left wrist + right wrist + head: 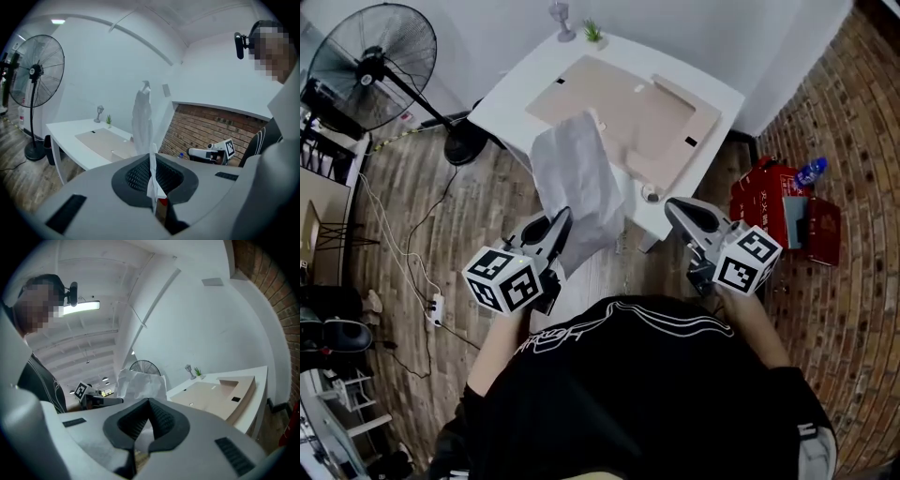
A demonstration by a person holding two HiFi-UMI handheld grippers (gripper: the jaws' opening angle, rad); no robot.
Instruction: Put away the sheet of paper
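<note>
Jaws of my left gripper [152, 180] are pressed together on the lower edge of the sheet of paper [142, 117]. The sheet stands up crumpled beyond the tips, and its top is free. On my right gripper [149, 423] the jaws are closed on each other with nothing pinched. The paper shows past them on their left side, and from the head view it looks clear of them. That view has the two grippers side by side and apart, both pointing the same way.

Ahead of both sets of jaws I see a white table [511, 94] with a tan board [619, 103] lying flat on it. A small plant [593, 33] sits at the table's far edge. A standing fan [370, 56] is well off to the left of the left jaws. A red box [773, 202] sits on the brick floor to the right of the right jaws.
</note>
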